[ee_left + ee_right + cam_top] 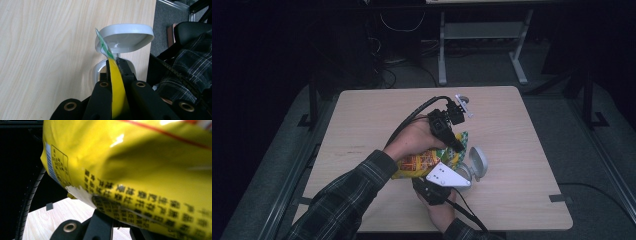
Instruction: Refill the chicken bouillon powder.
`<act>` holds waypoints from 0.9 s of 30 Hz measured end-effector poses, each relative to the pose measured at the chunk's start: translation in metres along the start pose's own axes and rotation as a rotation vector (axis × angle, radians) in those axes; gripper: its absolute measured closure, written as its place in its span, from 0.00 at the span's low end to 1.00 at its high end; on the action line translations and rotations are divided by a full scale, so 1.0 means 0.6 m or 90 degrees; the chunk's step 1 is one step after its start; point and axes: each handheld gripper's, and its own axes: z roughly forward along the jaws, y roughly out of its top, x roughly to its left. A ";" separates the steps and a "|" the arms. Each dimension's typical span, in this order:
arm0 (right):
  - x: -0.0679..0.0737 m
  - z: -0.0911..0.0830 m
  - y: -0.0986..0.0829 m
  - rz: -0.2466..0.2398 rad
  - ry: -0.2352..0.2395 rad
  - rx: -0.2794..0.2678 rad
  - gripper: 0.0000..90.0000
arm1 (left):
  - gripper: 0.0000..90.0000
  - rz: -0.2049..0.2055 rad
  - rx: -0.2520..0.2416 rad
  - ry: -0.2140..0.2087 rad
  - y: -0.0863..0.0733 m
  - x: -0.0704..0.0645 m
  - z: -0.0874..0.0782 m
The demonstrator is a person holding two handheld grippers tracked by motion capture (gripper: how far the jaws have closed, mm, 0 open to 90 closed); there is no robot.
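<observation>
Your snack bag point(419, 162) is held above the near middle of the table point(512, 135), between your two grippers. Your left gripper point(452, 137) comes onto the bag from the far side, its jaws closed over the bag's right end edge. Your right gripper point(437, 187) sits at the bag's near side, under it; whether its jaws pinch the bag cannot be told. Just right of the bag, on the table, stands the small bin point(472, 167) with its lid point(125, 37) raised. The bag's tip lies over the bin's opening, below the lid.
</observation>
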 end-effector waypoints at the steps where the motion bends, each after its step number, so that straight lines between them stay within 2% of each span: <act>1: 0.000 0.000 0.000 -0.001 0.000 0.000 1.00 | 1.00 0.001 0.000 0.000 0.000 0.000 0.000; 27: 0.000 0.000 0.000 -0.001 -0.001 -0.001 1.00 | 1.00 0.003 0.003 0.000 0.001 -0.001 0.001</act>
